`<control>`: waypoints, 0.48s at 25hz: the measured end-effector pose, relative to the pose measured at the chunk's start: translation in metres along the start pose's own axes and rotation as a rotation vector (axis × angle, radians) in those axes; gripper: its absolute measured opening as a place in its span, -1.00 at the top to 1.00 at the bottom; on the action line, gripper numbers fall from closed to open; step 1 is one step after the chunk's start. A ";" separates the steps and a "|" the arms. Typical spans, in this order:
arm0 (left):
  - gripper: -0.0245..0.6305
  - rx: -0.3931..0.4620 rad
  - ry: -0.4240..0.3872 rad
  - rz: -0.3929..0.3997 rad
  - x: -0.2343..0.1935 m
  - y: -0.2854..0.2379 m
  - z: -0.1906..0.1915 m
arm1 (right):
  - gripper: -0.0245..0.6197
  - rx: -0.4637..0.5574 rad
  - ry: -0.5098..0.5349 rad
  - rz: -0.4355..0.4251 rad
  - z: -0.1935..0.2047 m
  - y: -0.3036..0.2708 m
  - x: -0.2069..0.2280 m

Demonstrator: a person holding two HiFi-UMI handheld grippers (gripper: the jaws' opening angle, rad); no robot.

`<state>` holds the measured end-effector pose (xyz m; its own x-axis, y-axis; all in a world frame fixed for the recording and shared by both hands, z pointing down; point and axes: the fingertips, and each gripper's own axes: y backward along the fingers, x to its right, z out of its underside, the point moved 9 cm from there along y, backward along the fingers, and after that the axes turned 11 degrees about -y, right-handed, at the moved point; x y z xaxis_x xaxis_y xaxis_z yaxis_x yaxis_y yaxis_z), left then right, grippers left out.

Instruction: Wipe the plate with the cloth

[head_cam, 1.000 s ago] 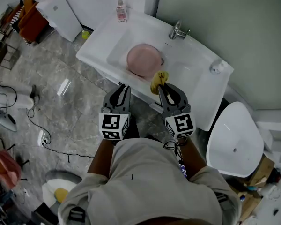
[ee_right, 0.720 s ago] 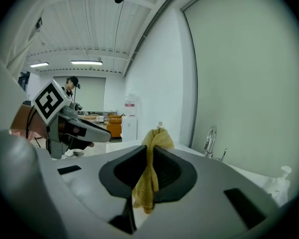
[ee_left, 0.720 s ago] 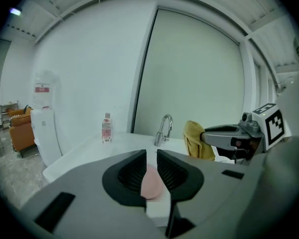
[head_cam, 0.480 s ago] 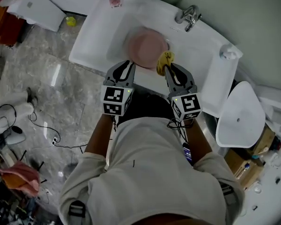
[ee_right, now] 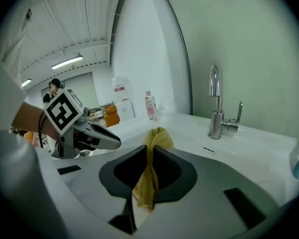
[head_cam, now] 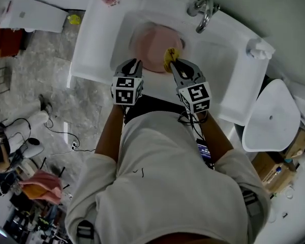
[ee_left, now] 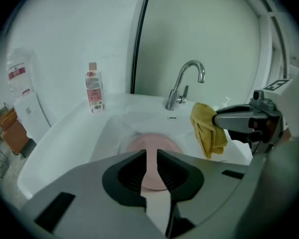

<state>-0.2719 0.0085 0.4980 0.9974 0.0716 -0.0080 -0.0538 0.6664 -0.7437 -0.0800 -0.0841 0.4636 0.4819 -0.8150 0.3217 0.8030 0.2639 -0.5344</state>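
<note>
in the sink [head_cam: 94, 44] sits the plate [head_cam: 151, 38]; right gripper [head_cam: 173, 62] pinches the cloth [head_cam: 170, 53] at its near rim to wipe, left gripper [head_cam: 133, 63] narrowly spread, empty.

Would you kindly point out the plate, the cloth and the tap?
plate [head_cam: 152, 43], head view, bare middle.
cloth [ee_right: 149, 179], right gripper view, hanging fold.
tap [ee_left: 173, 101], left gripper view, base.
</note>
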 end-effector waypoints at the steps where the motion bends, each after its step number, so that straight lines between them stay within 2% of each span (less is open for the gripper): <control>1: 0.69 -0.020 0.000 -0.003 -0.002 -0.008 0.001 | 0.80 -0.007 -0.002 -0.010 0.002 -0.006 0.005; 5: 0.69 -0.095 0.003 -0.019 -0.014 -0.043 0.003 | 0.80 -0.026 -0.004 -0.017 0.009 -0.033 0.028; 12: 0.69 -0.219 0.035 0.004 -0.036 -0.093 0.022 | 0.80 -0.061 -0.073 0.015 0.023 -0.055 0.049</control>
<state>-0.3035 -0.0401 0.5819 0.9985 0.0455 -0.0312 -0.0495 0.4890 -0.8709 -0.0929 -0.1266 0.5268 0.5203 -0.7705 0.3683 0.7737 0.2427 -0.5853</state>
